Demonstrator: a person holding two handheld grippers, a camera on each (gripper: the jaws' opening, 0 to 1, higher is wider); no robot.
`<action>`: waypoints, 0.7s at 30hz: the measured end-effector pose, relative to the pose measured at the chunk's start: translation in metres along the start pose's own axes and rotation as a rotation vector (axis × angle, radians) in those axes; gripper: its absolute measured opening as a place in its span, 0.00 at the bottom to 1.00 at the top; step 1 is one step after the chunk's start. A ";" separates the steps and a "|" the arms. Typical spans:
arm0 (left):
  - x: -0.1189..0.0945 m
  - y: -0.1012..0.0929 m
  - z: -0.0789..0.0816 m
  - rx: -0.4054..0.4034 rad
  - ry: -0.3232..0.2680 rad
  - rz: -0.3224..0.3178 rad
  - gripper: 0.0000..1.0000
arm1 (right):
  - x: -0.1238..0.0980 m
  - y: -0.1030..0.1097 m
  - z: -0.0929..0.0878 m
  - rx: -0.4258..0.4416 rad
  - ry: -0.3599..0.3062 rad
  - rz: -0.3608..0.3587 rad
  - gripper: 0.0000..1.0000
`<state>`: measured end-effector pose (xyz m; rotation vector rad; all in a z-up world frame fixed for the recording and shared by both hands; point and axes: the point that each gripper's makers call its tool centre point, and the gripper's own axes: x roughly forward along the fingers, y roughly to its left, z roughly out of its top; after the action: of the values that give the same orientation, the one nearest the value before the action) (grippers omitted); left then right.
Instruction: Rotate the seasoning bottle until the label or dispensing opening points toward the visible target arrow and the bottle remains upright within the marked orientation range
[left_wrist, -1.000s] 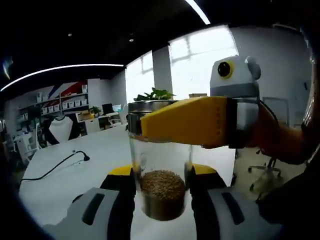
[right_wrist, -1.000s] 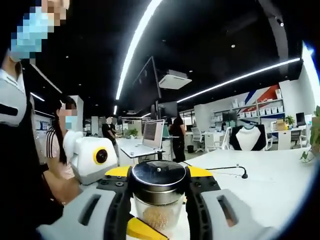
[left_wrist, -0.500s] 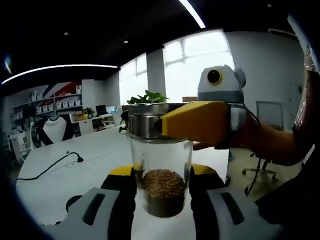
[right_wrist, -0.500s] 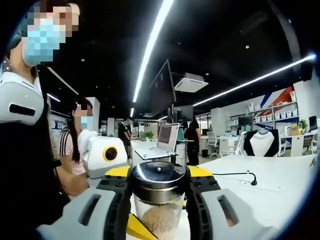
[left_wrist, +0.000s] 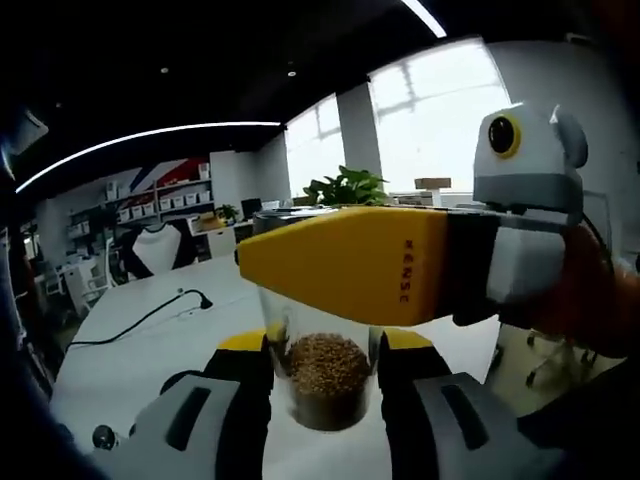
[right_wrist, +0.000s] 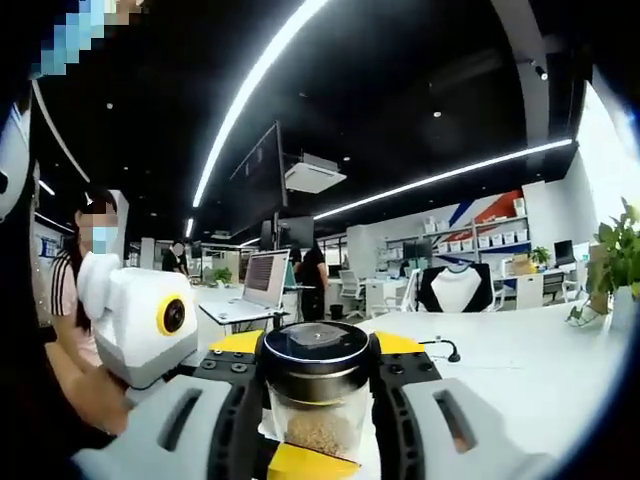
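Since a second ago: right tongs (left_wrist: 330, 265) swung further across the lid, hiding it.

Left gripper view: seasoning bottle (left_wrist: 322, 375) upright, lower glass body clamped between left tongs (left_wrist: 325, 385), held above the white tabletop (left_wrist: 130, 350); long axis vertical.

Right gripper view: right tongs (right_wrist: 316, 385) closed on the bottle's black lid (right_wrist: 316, 352), left tongs' yellow tip just below. No arrow discernible.

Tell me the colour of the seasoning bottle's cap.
The cap is shiny dark metal, black to silver, clearest in the right gripper view.
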<state>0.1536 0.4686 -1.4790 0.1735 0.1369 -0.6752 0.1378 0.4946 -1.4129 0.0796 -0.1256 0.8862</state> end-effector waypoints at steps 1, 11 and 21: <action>-0.001 0.000 0.000 0.000 -0.001 -0.003 0.43 | 0.000 -0.001 0.001 -0.002 -0.002 0.009 0.38; -0.005 0.001 0.007 0.013 -0.012 -0.062 0.43 | 0.000 0.010 0.005 -0.032 0.057 0.242 0.37; -0.003 -0.013 0.005 0.009 0.017 -0.155 0.44 | -0.009 0.012 0.004 0.011 0.038 0.395 0.37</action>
<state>0.1433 0.4596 -1.4752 0.1782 0.1648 -0.8287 0.1221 0.4945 -1.4097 0.0484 -0.1026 1.2819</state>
